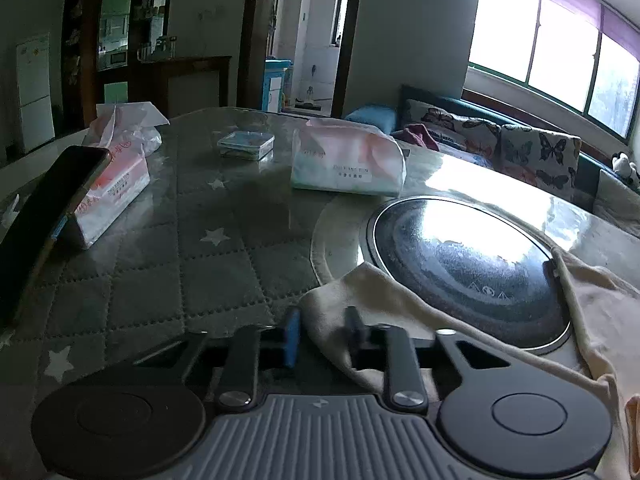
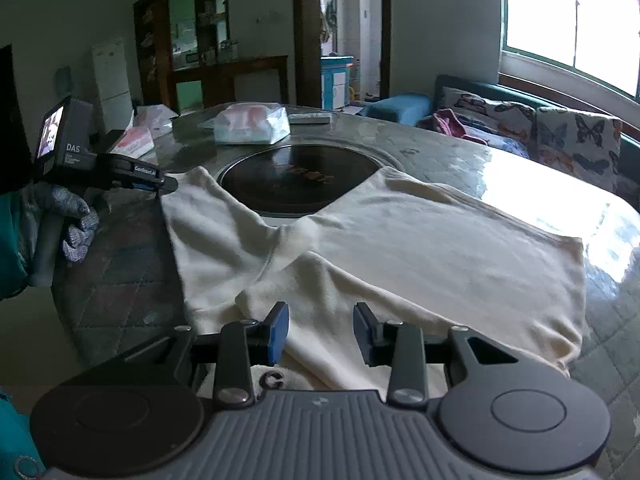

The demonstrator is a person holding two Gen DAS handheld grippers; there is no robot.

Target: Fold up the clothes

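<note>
A cream garment [image 2: 400,248] lies spread on the table, partly over the round black hob [image 2: 296,180]. In the left wrist view a corner of the cream garment [image 1: 360,292] lies between the fingers of my left gripper [image 1: 324,334], whose jaws stand apart around the cloth. The left gripper also shows in the right wrist view [image 2: 160,184] at the garment's far left corner, held by a gloved hand. My right gripper [image 2: 320,330] is open just above the garment's near folded edge, holding nothing.
Two tissue packs [image 1: 344,160] [image 1: 112,184], a small clear box [image 1: 246,146] and a leaning phone [image 1: 44,220] stand on the quilted table cover [image 1: 160,264]. A sofa with butterfly cushions [image 2: 560,136] lies beyond the table's right side.
</note>
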